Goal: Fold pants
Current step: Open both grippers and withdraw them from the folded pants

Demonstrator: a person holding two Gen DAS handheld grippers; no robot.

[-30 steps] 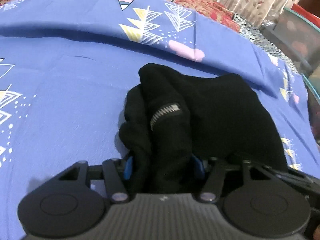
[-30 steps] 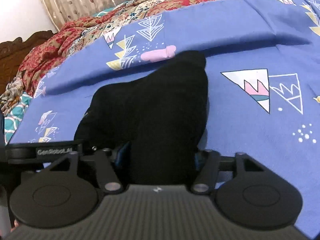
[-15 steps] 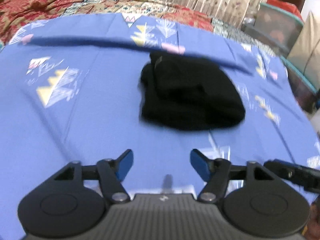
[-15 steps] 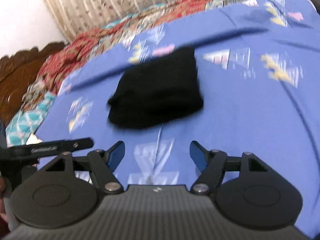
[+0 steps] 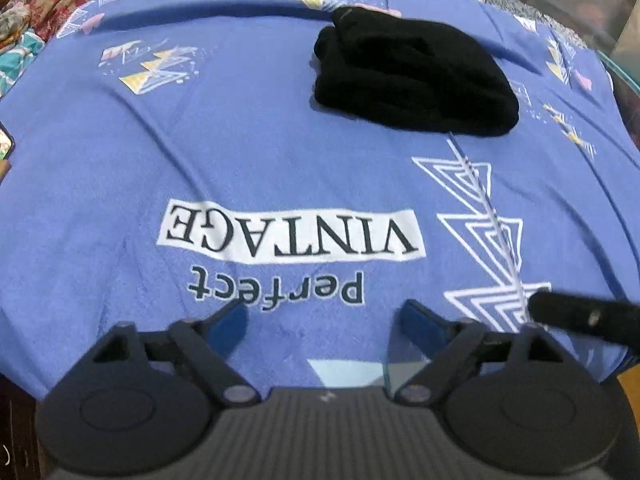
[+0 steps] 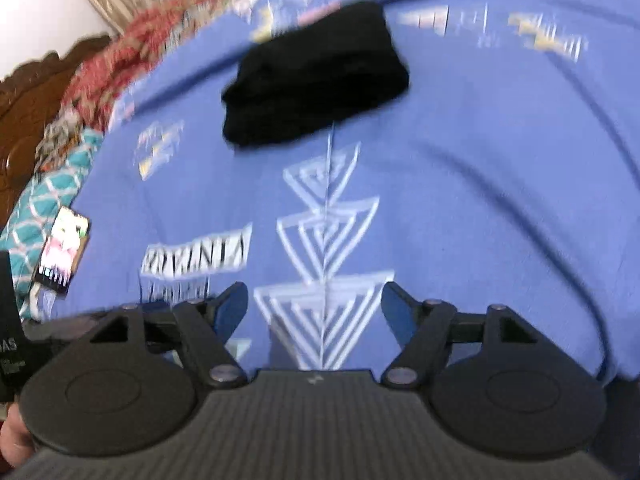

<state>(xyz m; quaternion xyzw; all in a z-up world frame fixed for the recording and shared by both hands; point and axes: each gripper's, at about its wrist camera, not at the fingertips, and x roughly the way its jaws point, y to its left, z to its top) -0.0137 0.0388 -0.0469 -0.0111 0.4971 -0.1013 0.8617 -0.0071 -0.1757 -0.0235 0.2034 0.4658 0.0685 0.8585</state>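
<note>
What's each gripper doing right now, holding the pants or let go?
Left gripper: open, jaws just widened, nothing between them; black pants lie folded on the blue sheet.
Right gripper: open, jaws just widened, empty.

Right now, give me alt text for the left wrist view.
Folded black pants lie far off on a blue printed bedsheet. The left gripper, jaws just opened wide and empty, hangs over upside-down "perfect VINTAGE" lettering.
</note>
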